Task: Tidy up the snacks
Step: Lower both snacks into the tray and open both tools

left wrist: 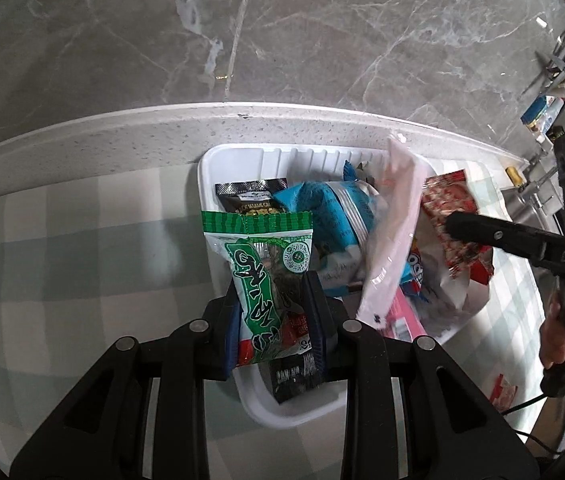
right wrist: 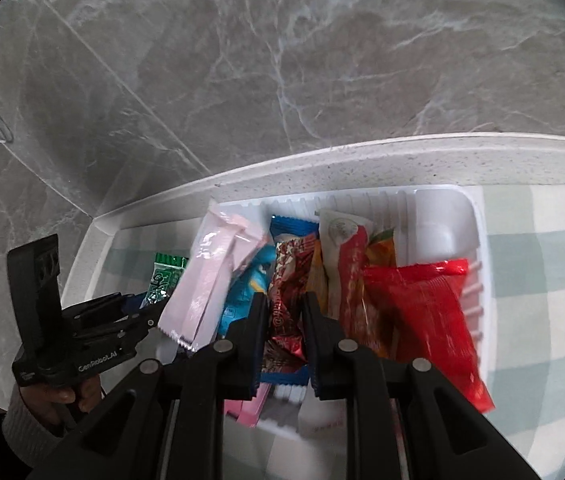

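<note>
Looking down past both tools, I am seeing a checked cloth covering the counter, with a speckled white ledge and a grey marble wall running behind it. I am working over a white tray that is sitting on the cloth against the ledge, and snack packets are filling it loosely. A big red bag is lying along the tray's right side in the right wrist view, and a pale pink packet is standing tilted near its left side. I am holding my left gripper pinched on a green packet, which is standing upright over the tray's near left corner, beside a blue packet. My right gripper is reaching into the tray's middle, its fingers closing on either side of a red-and-white patterned packet; I cannot tell whether they are truly gripping it.
</note>
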Demonstrator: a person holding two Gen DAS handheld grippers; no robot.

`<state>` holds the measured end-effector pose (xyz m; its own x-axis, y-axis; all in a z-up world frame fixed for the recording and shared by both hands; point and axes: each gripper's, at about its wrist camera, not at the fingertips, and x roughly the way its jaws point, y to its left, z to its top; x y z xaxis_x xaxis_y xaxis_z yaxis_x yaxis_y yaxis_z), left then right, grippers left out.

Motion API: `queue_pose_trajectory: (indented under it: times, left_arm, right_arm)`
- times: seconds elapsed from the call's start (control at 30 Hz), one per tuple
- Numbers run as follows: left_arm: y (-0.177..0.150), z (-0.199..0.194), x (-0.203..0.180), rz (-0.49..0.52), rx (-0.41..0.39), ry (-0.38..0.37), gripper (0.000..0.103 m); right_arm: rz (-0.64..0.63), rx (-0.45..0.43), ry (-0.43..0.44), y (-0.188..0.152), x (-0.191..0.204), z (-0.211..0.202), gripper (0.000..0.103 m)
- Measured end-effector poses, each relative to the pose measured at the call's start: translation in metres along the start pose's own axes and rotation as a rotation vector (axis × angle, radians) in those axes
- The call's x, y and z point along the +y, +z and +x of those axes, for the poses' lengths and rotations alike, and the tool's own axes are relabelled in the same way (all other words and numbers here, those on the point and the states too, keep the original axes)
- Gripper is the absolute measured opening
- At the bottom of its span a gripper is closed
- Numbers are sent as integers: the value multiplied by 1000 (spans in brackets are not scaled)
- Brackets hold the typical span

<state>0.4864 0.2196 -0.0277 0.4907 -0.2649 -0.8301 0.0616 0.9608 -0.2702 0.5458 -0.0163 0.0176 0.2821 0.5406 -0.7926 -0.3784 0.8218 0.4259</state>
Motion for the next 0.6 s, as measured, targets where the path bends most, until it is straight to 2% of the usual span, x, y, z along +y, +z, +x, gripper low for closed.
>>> queue_pose_trajectory:
  times: [0.23, 0.47, 0.6]
  left_arm:
    - [6, 16, -2, -3, 6, -12, 29]
    - [6, 20, -4, -13, 13, 3, 36]
    - [6, 16, -8, -8, -3, 12, 43]
  right_arm:
    - [-19, 26, -39, -4, -2, 17, 20]
    - [-59, -2, -71, -7, 3, 7, 23]
    - [-60, -27, -69, -10, 1, -5, 31]
